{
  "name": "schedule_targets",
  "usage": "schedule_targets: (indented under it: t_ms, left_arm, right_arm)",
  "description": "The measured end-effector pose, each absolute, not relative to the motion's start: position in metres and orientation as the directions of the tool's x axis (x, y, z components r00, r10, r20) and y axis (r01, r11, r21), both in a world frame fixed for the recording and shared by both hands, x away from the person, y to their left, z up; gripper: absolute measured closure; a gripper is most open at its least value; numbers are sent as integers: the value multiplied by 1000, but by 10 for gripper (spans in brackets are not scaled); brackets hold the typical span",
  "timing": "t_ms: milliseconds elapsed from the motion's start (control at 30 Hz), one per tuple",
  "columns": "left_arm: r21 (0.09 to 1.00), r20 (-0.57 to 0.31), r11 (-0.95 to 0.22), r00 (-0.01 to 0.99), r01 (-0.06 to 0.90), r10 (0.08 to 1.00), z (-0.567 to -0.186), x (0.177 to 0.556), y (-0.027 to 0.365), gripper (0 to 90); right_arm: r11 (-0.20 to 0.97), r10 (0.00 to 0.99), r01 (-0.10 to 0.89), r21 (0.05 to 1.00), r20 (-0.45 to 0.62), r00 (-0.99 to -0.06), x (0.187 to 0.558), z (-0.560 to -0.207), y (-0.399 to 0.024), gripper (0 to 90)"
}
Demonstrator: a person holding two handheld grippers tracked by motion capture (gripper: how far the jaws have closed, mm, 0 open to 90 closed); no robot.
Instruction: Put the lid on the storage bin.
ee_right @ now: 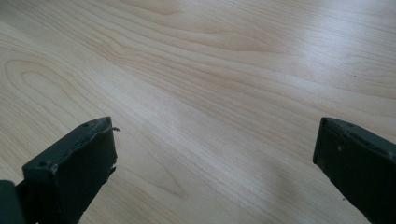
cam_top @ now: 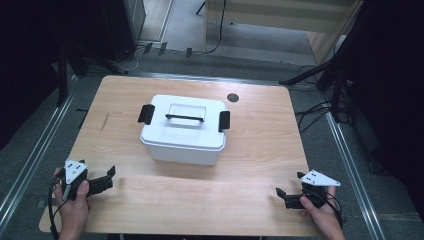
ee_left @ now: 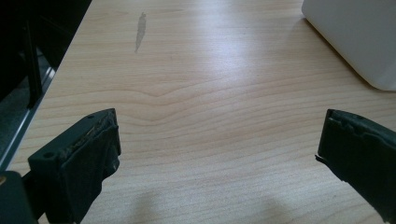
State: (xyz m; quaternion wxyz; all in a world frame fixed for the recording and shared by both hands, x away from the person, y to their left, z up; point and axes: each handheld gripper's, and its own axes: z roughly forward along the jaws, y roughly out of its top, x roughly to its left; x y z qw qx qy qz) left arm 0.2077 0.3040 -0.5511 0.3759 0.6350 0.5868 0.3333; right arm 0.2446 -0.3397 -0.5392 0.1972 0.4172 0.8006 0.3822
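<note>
**White box mid-surface, both tools spread wide at the near corners**

Resting near the middle of the wooden surface [cam_top: 250, 165], a little toward the far side: a white lidded box [cam_top: 183, 129]. Closed, lid on, with a black carrying handle [cam_top: 184, 118] lying flat across the top and a black latch [cam_top: 146, 114] at each short end. Just beyond its far right corner, a small dark round mark [cam_top: 232, 97] in the wood.

At the near left corner, left tool [cam_top: 111, 178] gripped in the left hand [cam_top: 75, 202], jaws spread wide, nothing between them, pointing roughly toward the box but well apart from it. In the left gripper view, same tool [ee_left: 217, 149] over bare wood, box corner [ee_left: 359, 37] at upper right, a grey smear [ee_left: 139, 30] on the wood farther off.

At the near right corner, right tool [cam_top: 286, 189] held by the right hand [cam_top: 322, 217], jaws likewise wide apart and empty, aimed inward across the surface. In the right gripper view [ee_right: 215, 154], plain wood grain between the two black jaws.
</note>
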Motion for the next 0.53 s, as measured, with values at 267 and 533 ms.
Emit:
schedule_targets:
  t_ms: [267, 533]
  left_arm:
    - [869, -16, -29, 86, 495, 996, -551, 208, 304, 0]
    - [868, -13, -32, 85, 496, 996, -551, 208, 304, 0]
  right_arm:
    - [274, 854, 512, 814, 39, -518, 237, -547, -349, 0]
    - [261, 858, 498, 827, 37, -512, 233, -547, -350, 0]
